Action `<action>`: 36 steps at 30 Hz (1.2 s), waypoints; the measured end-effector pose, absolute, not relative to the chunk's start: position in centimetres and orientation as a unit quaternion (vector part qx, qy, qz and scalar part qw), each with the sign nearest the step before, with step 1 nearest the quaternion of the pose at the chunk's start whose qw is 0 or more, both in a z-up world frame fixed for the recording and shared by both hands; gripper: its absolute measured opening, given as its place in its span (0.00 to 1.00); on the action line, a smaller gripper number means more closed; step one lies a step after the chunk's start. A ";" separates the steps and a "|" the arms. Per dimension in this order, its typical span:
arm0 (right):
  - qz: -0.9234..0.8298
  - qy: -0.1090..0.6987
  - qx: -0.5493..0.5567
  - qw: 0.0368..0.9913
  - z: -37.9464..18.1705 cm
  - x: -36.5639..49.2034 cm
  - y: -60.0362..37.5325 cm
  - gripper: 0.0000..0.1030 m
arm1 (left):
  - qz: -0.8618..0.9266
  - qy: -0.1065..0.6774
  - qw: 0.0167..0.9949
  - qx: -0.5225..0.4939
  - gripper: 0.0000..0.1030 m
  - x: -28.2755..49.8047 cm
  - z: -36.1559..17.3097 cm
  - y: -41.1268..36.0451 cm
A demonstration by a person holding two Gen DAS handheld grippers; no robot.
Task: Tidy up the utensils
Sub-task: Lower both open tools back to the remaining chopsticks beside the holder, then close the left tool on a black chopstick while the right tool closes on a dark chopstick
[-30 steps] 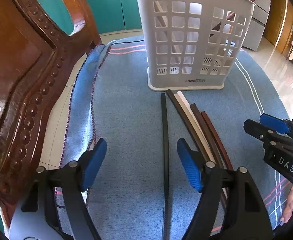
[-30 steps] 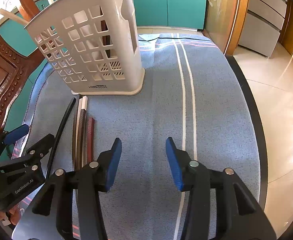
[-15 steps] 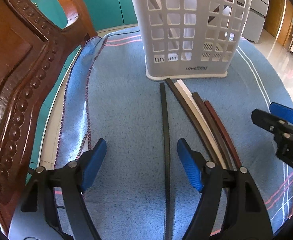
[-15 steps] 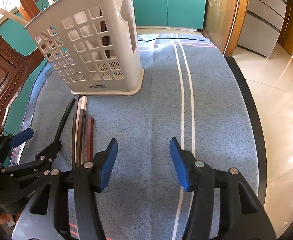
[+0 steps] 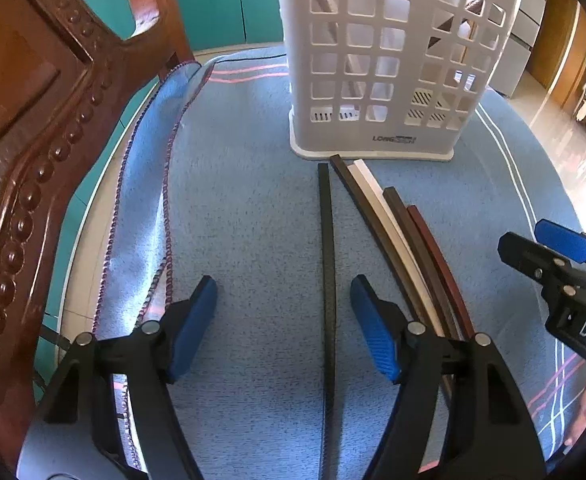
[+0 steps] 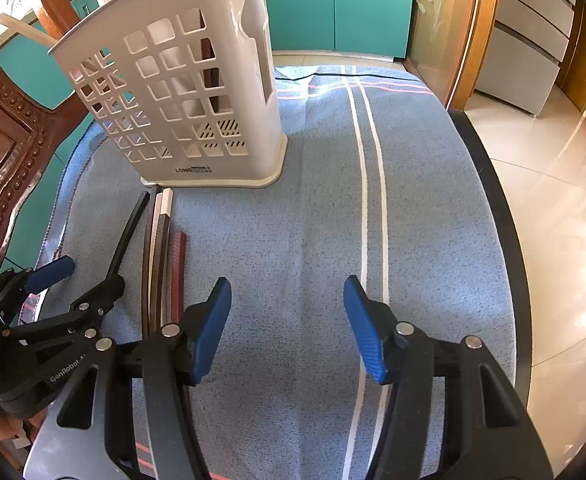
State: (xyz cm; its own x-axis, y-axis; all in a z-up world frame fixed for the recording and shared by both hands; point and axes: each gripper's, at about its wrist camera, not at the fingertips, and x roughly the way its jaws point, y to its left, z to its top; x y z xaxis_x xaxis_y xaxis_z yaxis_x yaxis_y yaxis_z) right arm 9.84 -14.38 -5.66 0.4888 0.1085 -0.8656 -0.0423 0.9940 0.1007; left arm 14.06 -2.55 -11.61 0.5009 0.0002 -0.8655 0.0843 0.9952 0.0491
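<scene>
Blue towelling cloth (image 6: 293,208) covers the table, with two white stripes running along it toward the far edge. My left gripper (image 5: 283,322) has its fingers spread wide, nothing between the blue pads (image 5: 195,320) except the black chopstick (image 5: 327,264), which lies flat on the cloth between them, closer to the right-hand pad; I can't tell whether that pad touches it. My right gripper (image 6: 287,326) is also wide apart, over bare cloth near the stripes, holding nothing.

White plastic utensil basket (image 5: 389,60) stands upright on the cloth toward the far edge, grid holes in its walls; a few dark sticks show through the holes in the right wrist view, and a pale stick (image 6: 21,32) pokes out above its rim. The black chopstick's far tip is near the basket's base, slightly apart from it.

Just right of the black one I see a tight bundle lying flat: dark brown chopstick (image 5: 369,216), white chopstick (image 5: 389,216), another brown chopstick (image 5: 411,236) and a reddish chopstick (image 5: 437,256), side by side and touching. The first two reach about to the basket's base, the other two stop short.

Carved wooden chair back (image 5: 25,140) stands off the table's left edge. Teal cabinets (image 6: 333,0) sit behind the far edge.
</scene>
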 end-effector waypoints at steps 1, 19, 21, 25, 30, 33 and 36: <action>0.044 0.504 0.032 0.862 -5.7 9.8 -14.4 0.56 | -0.025 0.499 0.865 0.042 0.68 14.1 -11.6 -2.5; 0.032 0.513 -0.021 0.858 -7.3 9.5 -12.8 0.63 | -0.026 0.501 0.864 0.041 0.70 14.4 -11.8 -2.3; 0.032 0.512 -0.022 0.858 -7.3 9.5 -12.7 0.63 | -0.026 0.501 0.864 0.041 0.70 14.4 -11.8 -2.3; 0.032 0.511 -0.024 0.859 -7.3 9.4 -12.7 0.63 | -0.026 0.501 0.864 0.041 0.70 14.4 -11.7 -2.4; 0.032 0.510 -0.024 0.859 -7.3 9.3 -12.6 0.63 | -0.022 0.501 0.864 0.041 0.71 14.4 -11.7 -2.5; 0.032 0.510 -0.024 0.859 -7.4 9.3 -12.6 0.63 | -0.023 0.501 0.864 0.042 0.71 14.5 -11.7 -2.5; 0.033 0.511 -0.024 0.859 -7.4 9.3 -12.5 0.62 | -0.023 0.502 0.864 0.041 0.71 14.5 -11.7 -2.5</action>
State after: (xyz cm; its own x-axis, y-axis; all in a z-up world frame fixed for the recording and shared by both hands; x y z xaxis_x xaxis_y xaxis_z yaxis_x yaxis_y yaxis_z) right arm 9.35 -12.47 -7.42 0.4758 0.0317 -0.8790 -0.0804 0.9967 -0.0076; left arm 14.45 -2.52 -11.69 0.4951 0.0014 -0.8688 0.0805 0.9956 0.0475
